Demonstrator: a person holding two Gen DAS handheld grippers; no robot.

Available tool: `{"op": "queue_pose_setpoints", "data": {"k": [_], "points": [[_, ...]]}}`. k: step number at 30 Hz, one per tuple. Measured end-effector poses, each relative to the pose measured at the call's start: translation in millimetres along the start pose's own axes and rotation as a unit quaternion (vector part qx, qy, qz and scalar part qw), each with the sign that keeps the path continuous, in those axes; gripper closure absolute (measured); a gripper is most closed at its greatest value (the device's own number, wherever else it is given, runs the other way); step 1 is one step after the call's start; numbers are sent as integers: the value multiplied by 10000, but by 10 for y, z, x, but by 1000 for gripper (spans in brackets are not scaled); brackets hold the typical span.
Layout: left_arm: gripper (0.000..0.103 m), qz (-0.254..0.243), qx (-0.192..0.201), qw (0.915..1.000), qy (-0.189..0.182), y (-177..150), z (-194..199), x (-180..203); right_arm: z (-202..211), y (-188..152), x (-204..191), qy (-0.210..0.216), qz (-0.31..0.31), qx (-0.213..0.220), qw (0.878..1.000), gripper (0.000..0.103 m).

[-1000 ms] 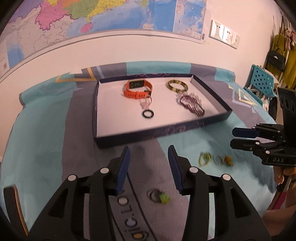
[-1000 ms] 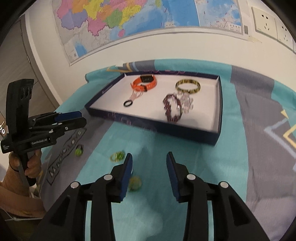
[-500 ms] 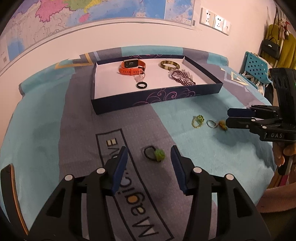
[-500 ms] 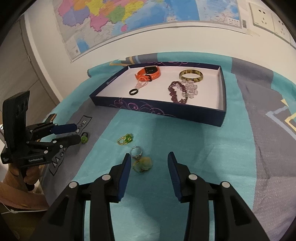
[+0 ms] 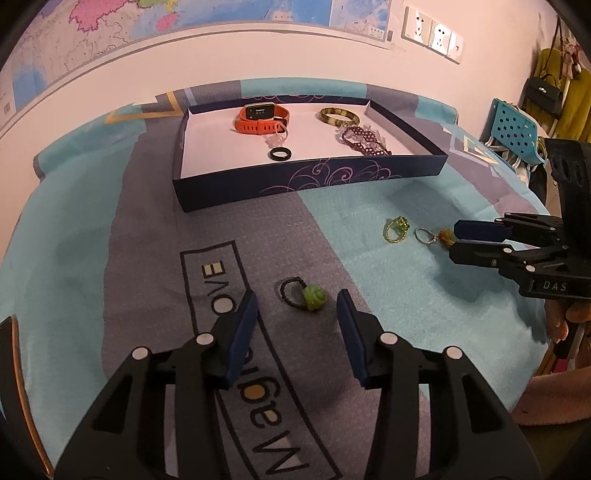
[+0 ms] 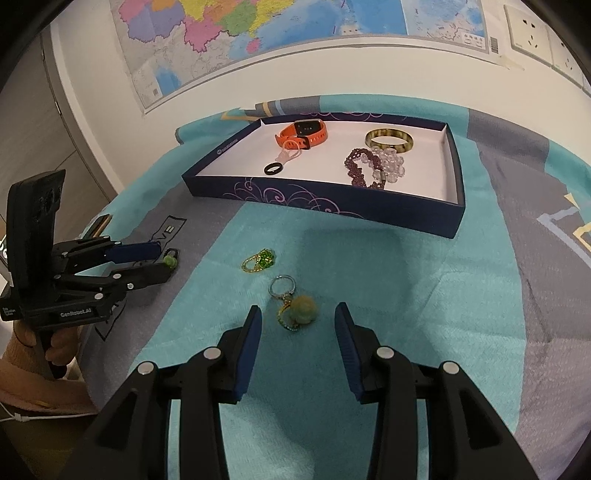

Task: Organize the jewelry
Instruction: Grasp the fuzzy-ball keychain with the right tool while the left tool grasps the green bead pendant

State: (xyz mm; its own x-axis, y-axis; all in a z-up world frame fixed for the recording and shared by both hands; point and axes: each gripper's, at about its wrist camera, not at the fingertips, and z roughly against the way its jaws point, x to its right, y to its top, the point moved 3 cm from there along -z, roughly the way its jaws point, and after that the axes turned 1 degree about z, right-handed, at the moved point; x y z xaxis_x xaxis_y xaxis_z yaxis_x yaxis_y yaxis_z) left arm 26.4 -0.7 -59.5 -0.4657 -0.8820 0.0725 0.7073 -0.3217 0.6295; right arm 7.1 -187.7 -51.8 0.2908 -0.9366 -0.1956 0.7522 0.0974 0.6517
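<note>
While both grippers hang low over the cloth (image 6: 424, 295), neither has hold of anything. The left gripper (image 5: 297, 314) has its blue fingers spread wide, and just ahead of them, in line with the gap, lies a black bead ring with a green flower (image 5: 303, 296) on the grey band of the cloth. From the other side the same gripper (image 6: 162, 260) shows as parted fingers, the green flower (image 6: 170, 261) right at their tips.

The right gripper (image 6: 298, 321) is likewise released, its fingers well apart. Between its tips and slightly ahead sits a pale yellow bead charm (image 6: 301, 314), joined to a silver ring (image 6: 281, 286) a little farther on. Beyond that and to the left rests a gold ring with green stones (image 6: 260, 260). In the left view this gripper (image 5: 458, 240) comes in from the right edge, fingertips close beside the charm (image 5: 445, 236), with the gold ring (image 5: 396, 229) just past it.

Farther ahead of both stands a dark blue tray (image 6: 332, 206) with a white floor. Inside it are an orange watch (image 6: 303, 134) at the back, a black ring (image 6: 274, 169) nearer the front wall, a mottled bangle (image 6: 388, 140), and a dark red bead bracelet (image 6: 360, 168) touching a clear bead bracelet (image 6: 391, 164). A map (image 6: 258, 33) hangs on the wall behind.
</note>
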Motion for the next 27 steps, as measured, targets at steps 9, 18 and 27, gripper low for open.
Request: {"op": "queue_pose_setpoints", "data": {"k": [9, 18, 27], "points": [[70, 1, -4, 9999, 113, 29, -42, 66, -62, 9, -112, -322, 298, 23, 9990, 67], [78, 53, -18, 9997, 231, 34, -38, 55, -54, 0, -58, -467, 280, 49, 9985, 87], [78, 174, 55, 9998, 93, 55, 3, 57, 29, 29, -13, -323, 65, 146, 9994, 88]]}}
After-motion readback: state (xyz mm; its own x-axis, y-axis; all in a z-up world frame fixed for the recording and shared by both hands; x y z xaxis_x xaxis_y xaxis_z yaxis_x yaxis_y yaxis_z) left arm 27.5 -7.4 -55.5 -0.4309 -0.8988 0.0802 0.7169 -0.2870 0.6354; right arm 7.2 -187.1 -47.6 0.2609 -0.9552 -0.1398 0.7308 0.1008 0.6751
